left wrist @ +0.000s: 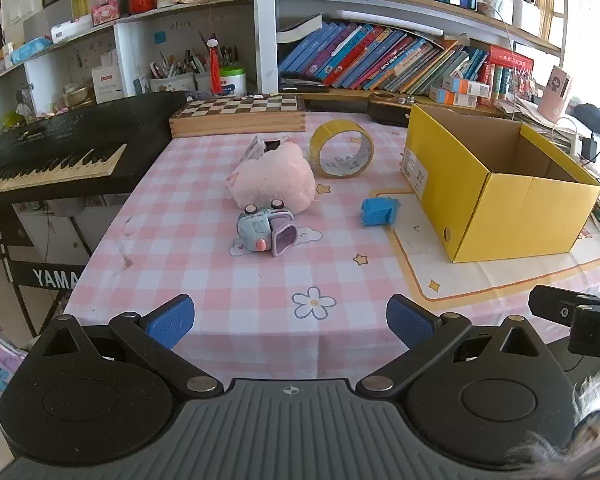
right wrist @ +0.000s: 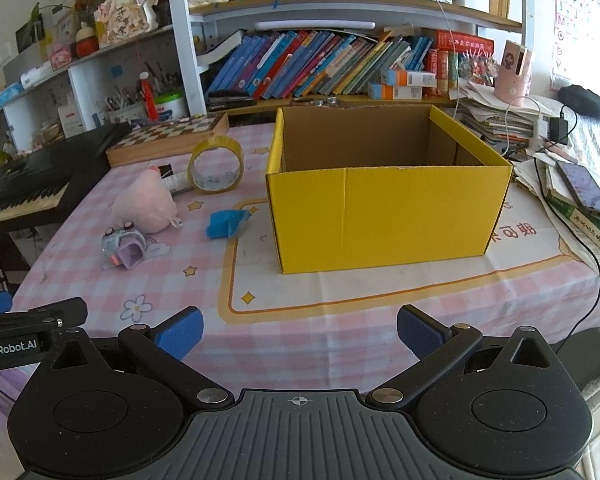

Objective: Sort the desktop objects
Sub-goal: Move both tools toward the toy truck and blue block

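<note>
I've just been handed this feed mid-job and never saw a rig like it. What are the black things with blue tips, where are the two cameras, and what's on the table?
Each black frame is a hand-held gripper; a person carries one per hand. The blue tips are its fingers. One picture looks along the left gripper, the other along the right gripper. Both stand open and hold nothing. On the checked tablecloth lie a pink plush toy, a small toy car touching it in front, a roll of yellow tape standing on edge, and a blue packet. The open yellow box sits to their right and looks empty.
</note>
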Tool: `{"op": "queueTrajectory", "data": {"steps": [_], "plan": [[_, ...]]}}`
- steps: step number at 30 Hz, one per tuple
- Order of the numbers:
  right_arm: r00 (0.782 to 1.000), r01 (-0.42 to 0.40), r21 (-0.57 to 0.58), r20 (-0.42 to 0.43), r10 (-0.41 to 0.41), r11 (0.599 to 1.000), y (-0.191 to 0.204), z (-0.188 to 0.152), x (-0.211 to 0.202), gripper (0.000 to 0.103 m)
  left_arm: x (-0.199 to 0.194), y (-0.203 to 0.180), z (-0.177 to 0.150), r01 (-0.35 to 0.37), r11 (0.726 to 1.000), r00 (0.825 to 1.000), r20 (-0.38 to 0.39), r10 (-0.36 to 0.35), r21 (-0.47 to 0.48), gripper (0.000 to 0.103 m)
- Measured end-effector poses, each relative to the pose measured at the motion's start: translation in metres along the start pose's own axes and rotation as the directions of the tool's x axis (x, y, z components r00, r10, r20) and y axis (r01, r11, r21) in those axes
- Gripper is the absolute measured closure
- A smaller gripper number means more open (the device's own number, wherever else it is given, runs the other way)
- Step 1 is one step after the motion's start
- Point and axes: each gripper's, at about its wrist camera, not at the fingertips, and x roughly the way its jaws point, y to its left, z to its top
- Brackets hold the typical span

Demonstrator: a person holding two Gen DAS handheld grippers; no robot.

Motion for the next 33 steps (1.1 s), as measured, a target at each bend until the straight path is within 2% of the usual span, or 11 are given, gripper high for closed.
{"op": "queueTrajectory", "data": {"steps": [8,18,19,20,22,23,25,33], "plan": [[1.000,-0.025,-0.011,-0.008,0.025,1.000,0.003,-0.002,-0.002,0.000,0.000,-0.003,-0.001,0.000,1.000,1.000,-0.002,0.000,0.009,0.000],[1.000,-0.024,-0.016,-0.010,0.024,1.000,0.004,-0.003,-0.003,0.000,-0.004,0.007,-0.002,-0.019,0.999,1.000,-0.012,0.019,-0.028,0.000],[1.000,-0.025,-0.017,-0.012,0.025,1.000,0.004,-0.003,-0.003,0.000,-0.005,0.007,-0.003,-0.021,0.999,1.000,0.019,0.022,-0.024,0.000],[1.000,-0.025,-0.018,-0.013,0.025,1.000,0.005,-0.003,-0.004,0.000,-0.006,0.007,-0.005,-0.034,0.999,0.992,0.125,0.035,-0.012,0.000],[1.000,-0.025,-0.020,-0.014,0.025,0.999,0.006,-0.003,-0.004,0.000,-0.005,0.007,-0.006,-0.030,1.000,0.994,0.104,0.030,-0.003,0.000],[1.000,-0.025,-0.020,-0.014,0.025,0.999,0.006,-0.004,-0.004,0.000,-0.004,0.006,-0.005,-0.028,1.000,0.999,0.031,0.028,0.006,0.000],[1.000,-0.024,-0.019,-0.014,0.024,1.000,0.006,-0.004,-0.004,0.000,-0.003,0.006,-0.005,-0.027,1.000,1.000,-0.008,0.027,0.012,0.000],[1.000,-0.020,-0.018,-0.017,0.020,1.000,0.007,-0.004,-0.005,0.000,-0.004,0.006,-0.005,-0.033,0.999,0.999,-0.005,0.033,0.015,0.000]]}}
